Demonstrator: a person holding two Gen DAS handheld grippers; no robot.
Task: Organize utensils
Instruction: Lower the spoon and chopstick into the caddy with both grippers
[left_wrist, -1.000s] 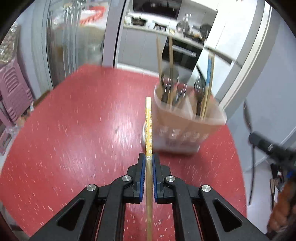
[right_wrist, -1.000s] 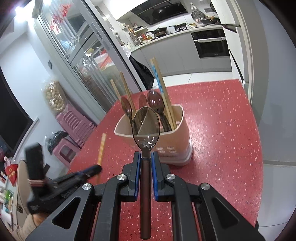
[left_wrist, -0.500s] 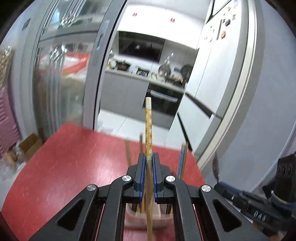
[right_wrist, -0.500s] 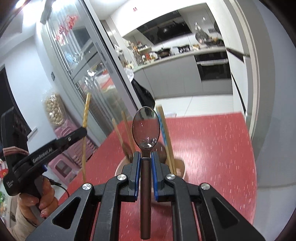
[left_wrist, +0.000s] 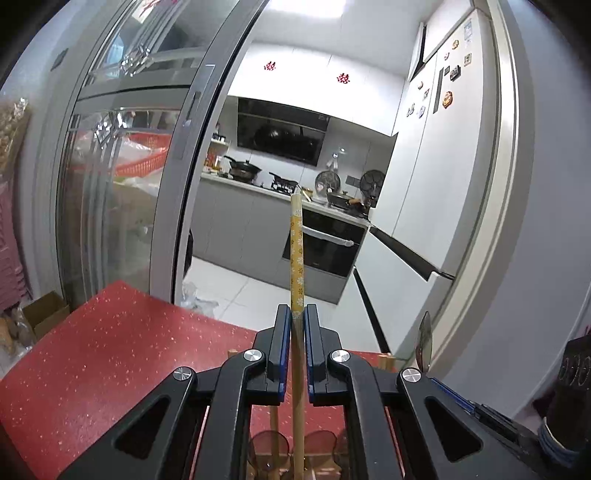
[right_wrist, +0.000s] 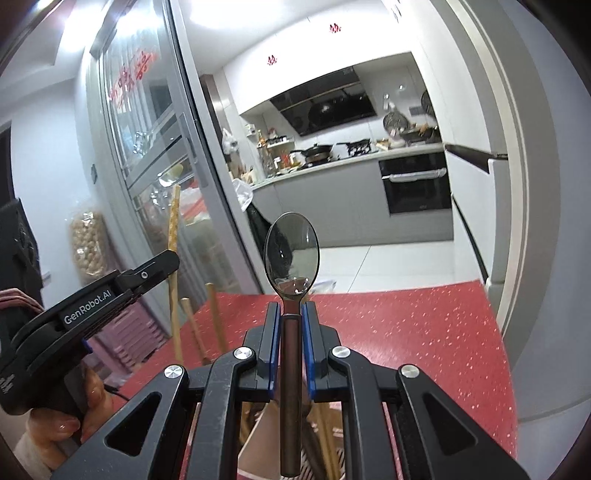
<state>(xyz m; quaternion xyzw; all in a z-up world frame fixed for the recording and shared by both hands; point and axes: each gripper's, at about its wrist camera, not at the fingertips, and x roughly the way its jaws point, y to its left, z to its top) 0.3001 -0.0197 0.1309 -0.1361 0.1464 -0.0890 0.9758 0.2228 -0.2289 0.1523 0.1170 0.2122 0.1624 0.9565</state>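
The left gripper (left_wrist: 294, 325) pinches a yellow flower-patterned chopstick (left_wrist: 296, 254) between its blue pads, holding it upright so its tip rises in front of the kitchen beyond. The right gripper (right_wrist: 291, 321) clamps the dark handle of a translucent brown spoon (right_wrist: 291, 254), bowl up. Directly below both grippers, at the bottom edge of each view, sits the beige utensil holder (right_wrist: 255, 454), largely hidden by the gripper bodies; brown spoon bowls (left_wrist: 264, 448) and wooden chopsticks (right_wrist: 216, 321) stand in it. In the right wrist view the left gripper (right_wrist: 162, 266) appears at the left with its chopstick (right_wrist: 173, 258) pointing up, a hand (right_wrist: 62, 424) wrapped around its grip. The holder rests on a red speckled tabletop (left_wrist: 110, 350), whose far edge runs across the middle of both views. Past that edge lies a pale tiled floor (left_wrist: 236, 288), with a glass sliding door (left_wrist: 122, 192) in a grey frame on the left and a white refrigerator (left_wrist: 443, 166) carrying magnets on the right. Farthest back are grey cabinets, a built-in oven (left_wrist: 325, 247), pans on a cooktop (left_wrist: 243, 170) and a black range hood (left_wrist: 282, 136).
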